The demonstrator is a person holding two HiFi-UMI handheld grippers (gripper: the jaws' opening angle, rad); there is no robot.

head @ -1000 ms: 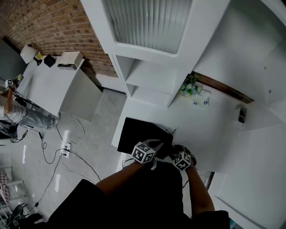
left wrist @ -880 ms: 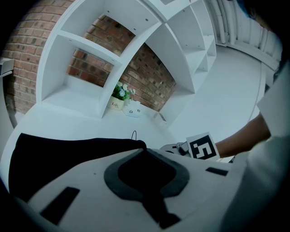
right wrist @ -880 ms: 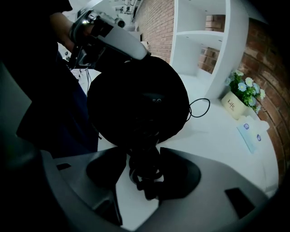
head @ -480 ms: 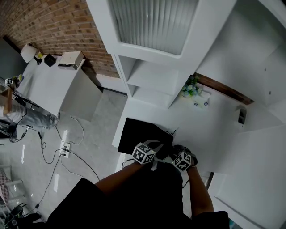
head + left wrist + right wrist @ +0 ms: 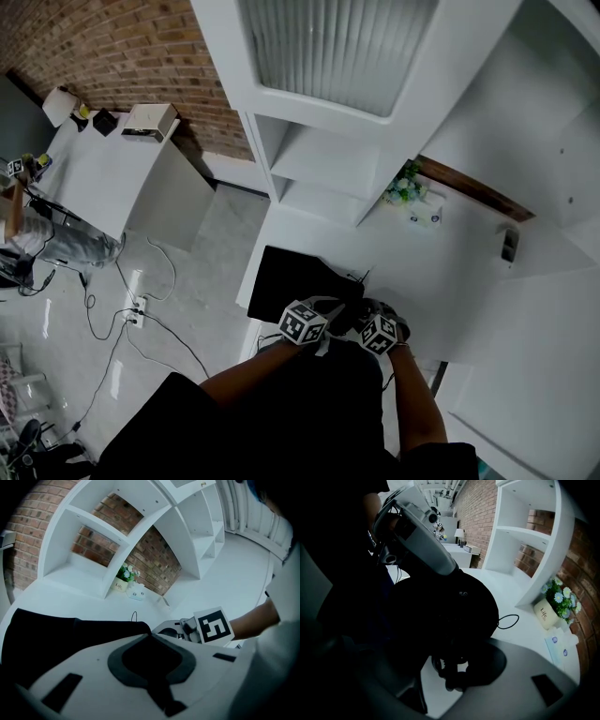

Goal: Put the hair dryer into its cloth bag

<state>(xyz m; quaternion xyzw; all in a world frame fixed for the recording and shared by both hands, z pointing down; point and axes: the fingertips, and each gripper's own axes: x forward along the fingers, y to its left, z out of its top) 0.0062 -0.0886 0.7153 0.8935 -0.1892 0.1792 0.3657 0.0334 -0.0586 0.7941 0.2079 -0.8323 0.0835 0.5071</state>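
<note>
**Fig., head + both gripper views.**

(a) White shelving unit (image 5: pixel 319 169) stands at the back of the white counter (image 5: pixel 441 272).

(b) Black cloth bag (image 5: pixel 291 281) lies flat on the counter's near-left part, close in front of you. In the right gripper view its near end bulges into a rounded black mass w/ a small mark. Contents can't be made out. The hair dryer can't be told from the fabric, black on black.

(c) Your left gripper (image 5: pixel 330 315) is at the bag's near edge, jaws drawn together w/ black fabric pinched at the tips. The right gripper view shows its grey body running down into the cloth.

(d) Your right gripper (image 5: pixel 454 667) sits just beside the left one, nearly touching it. Its jaws stand at a narrow gap, clamped on a dark cord bundle (image 5: pixel 451 663) that hangs from the black mass just above bare counter.

(e) Flower pot (image 5: pixel 547 613) at the foot of the shelving holds small white and blue blooms. A small flat box (image 5: pixel 424 216) lies just beside it.

(f) Thin cord loop (image 5: pixel 508 620) sticks out from the bag's far end onto the counter.
</note>
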